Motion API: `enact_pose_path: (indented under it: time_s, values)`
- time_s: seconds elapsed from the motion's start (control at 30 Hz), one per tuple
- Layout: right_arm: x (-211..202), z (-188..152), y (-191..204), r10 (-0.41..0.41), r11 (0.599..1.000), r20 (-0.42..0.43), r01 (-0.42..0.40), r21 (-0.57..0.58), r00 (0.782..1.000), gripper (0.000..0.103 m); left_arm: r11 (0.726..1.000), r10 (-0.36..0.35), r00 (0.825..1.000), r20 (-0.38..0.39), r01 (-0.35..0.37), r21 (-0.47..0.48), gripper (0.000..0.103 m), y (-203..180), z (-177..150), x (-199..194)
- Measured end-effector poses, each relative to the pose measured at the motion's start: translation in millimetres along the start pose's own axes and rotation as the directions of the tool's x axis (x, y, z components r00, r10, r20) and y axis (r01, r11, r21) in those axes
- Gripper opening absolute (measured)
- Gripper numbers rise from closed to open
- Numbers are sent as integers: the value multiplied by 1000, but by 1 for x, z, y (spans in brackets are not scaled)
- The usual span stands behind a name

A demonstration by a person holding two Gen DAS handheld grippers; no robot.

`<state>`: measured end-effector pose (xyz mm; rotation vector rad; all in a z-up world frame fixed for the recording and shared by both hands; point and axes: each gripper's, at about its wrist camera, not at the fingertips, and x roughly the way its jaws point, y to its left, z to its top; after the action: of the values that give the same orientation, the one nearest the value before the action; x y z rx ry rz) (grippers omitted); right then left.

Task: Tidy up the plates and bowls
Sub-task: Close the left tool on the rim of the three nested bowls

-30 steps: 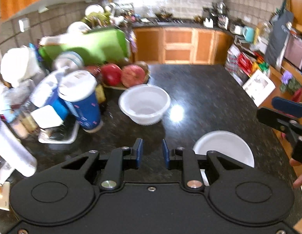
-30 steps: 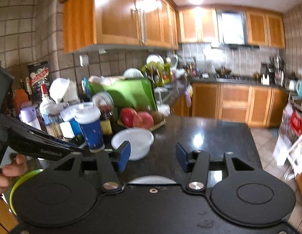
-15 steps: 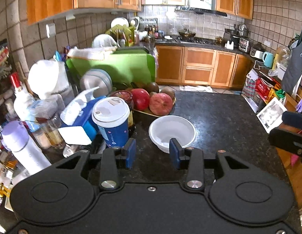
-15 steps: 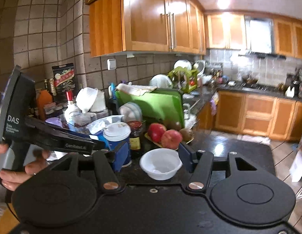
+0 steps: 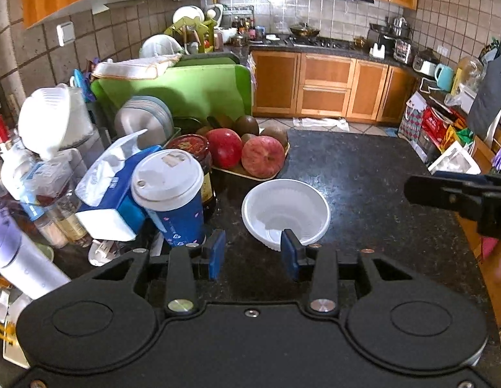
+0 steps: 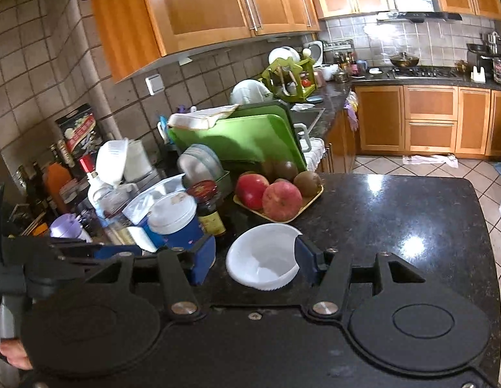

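Both the left hand-held gripper point(image 5: 253, 253) and right hand-held gripper point(image 6: 255, 260) hover wide open and empty near the white bowl point(image 5: 285, 212), which sits upright on the table point(image 5: 363, 174) beside the fruit tray point(image 5: 250, 174), apparently lining up a rim grasp.

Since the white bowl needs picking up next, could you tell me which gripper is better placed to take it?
Likely the right gripper: it is open with the white bowl between its fingers. The left gripper, also open, sits left of it.
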<state>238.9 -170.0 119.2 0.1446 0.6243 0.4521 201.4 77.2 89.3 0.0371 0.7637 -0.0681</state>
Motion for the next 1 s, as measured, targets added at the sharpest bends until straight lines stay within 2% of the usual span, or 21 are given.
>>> enact_pose_path:
  time_s: [0.27, 0.37, 0.47, 0.67, 0.73, 0.87, 1.0]
  values:
    - [66, 10, -25, -57, 997, -134, 64, 52, 989, 57, 1000, 15, 998, -67, -16, -8, 49, -3, 14, 48]
    - [96, 8, -38, -73, 994, -197, 89, 71, 978, 50, 1000, 20, 995, -100, -21, -15, 48, -1, 18, 69]
    - [122, 4, -47, -79, 992, -238, 101, 80, 968, 47, 999, 26, 992, -124, -28, -17, 48, 1, 20, 86]
    - [160, -4, -57, -81, 990, -298, 111, 86, 951, 37, 999, 31, 984, -173, -35, -20, 43, 4, 22, 114]
    - [168, -6, -61, -76, 988, -311, 113, 102, 947, 30, 999, 30, 982, -185, -35, -22, 42, 6, 22, 122]
    - [181, -12, -64, -78, 986, -336, 123, 114, 939, 28, 999, 31, 981, -191, -34, -15, 38, 5, 25, 132]
    - [191, -14, -63, -83, 987, -343, 125, 100, 936, 27, 999, 27, 981, -191, -30, -14, 37, 5, 27, 135]
